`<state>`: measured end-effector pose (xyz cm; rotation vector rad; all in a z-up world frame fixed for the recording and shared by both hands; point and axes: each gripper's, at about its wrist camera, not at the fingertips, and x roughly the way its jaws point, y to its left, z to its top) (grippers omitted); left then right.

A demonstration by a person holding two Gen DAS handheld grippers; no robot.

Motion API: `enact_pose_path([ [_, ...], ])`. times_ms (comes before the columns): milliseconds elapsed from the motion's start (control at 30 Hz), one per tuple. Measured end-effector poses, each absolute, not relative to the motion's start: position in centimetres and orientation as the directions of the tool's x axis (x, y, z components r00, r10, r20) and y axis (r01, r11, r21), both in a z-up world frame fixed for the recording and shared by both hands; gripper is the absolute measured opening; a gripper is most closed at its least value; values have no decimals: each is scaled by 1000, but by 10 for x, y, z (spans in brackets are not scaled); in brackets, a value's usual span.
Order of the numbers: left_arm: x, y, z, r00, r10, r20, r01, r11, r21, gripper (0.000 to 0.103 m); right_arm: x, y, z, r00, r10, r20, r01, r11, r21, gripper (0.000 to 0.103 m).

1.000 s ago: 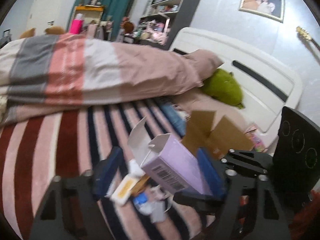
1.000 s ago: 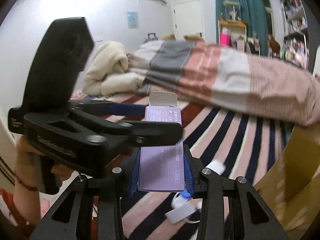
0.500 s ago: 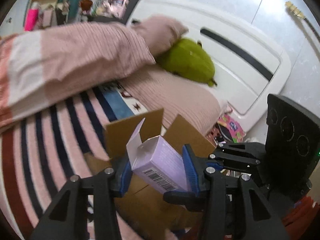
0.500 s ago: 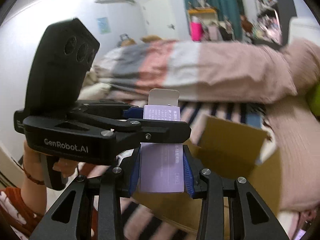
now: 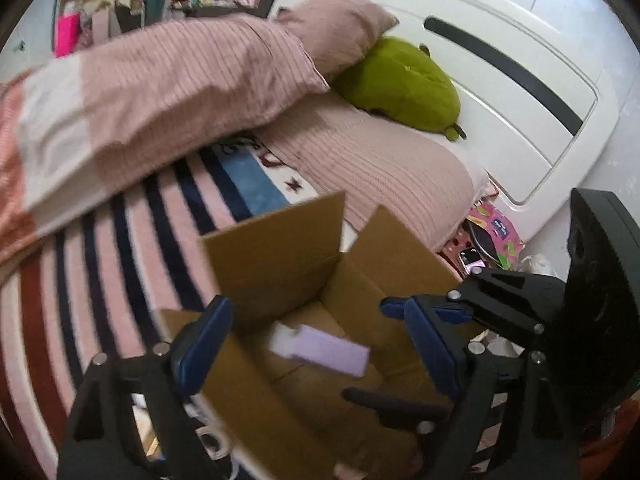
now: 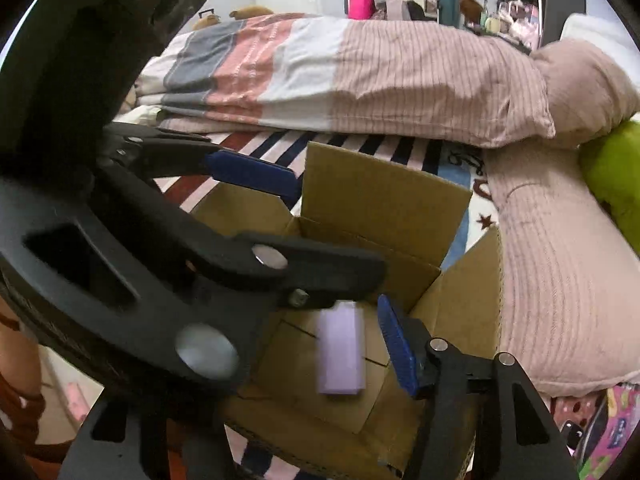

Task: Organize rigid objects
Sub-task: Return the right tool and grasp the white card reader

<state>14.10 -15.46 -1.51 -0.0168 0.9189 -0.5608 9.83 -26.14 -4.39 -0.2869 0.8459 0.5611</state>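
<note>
Where half a second ago both claws were clamped on it, the purple box now sits loose inside the cardboard carton, blurred as though just dropped, lying on or just above the carton floor.

Item: purple box. Place: inside the carton, toward its middle; touched by neither claw. In the right wrist view it reads as a pale purple block below the carton's far flap.

Item: left claw. State: fingers spread wide apart, nothing between them; hovering over the carton's open top, one blue pad at the carton's near-left wall, the other toward its right side.

Item: right claw. State: apart and empty; one blue pad shows beside the box without touching it. Its other finger is hidden behind the left claw's body in that view.

Item: carton. State: flaps up, standing on the striped blanket of the bed.

Surroundings, outward from the carton: folded pink quilt behind it; green plush toy beyond, against the white headboard; small white and packaged oddments on the blanket just left of the carton.

Judgement: release is done, so this box counts as stowed. Remaining oddments beside the carton look like the next candidates; both claws stand free to fetch them.
</note>
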Motion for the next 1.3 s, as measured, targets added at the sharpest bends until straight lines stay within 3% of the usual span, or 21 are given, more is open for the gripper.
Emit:
enact_pose_path([
  [233, 86, -58, 8, 672, -310, -672, 299, 944, -135, 99, 48, -199, -17, 485, 551, -679, -729, 684, 34, 54],
  [500, 31, 48, -47, 738, -139, -661, 92, 990, -106, 100, 13, -112, -75, 287, 631, -721, -846, 520, 118, 54],
  [600, 17, 68, -78, 726, -166, -667, 80, 984, -158, 100, 11, -100, -109, 246, 604, -758, -851, 509, 130, 54],
  [767, 1, 77, -113, 713, -183, -677, 78, 980, -183, 100, 23, -95, -174, 347, 410, -843, -831, 552, -73, 54],
  [1067, -2, 79, -134, 691, -210, -692, 65, 971, -230, 100, 36, -95, -212, 309, 360, -880, -834, 547, -69, 54],
  [1133, -1, 78, -134, 686, -220, -694, 74, 969, -234, 100, 33, -94, -211, 313, 365, -877, -833, 550, -69, 41],
  [1300, 2, 67, -132, 656, -289, -697, 140, 954, -264, 100, 24, -91, -194, 318, 407, -856, -847, 527, -65, 28],
])
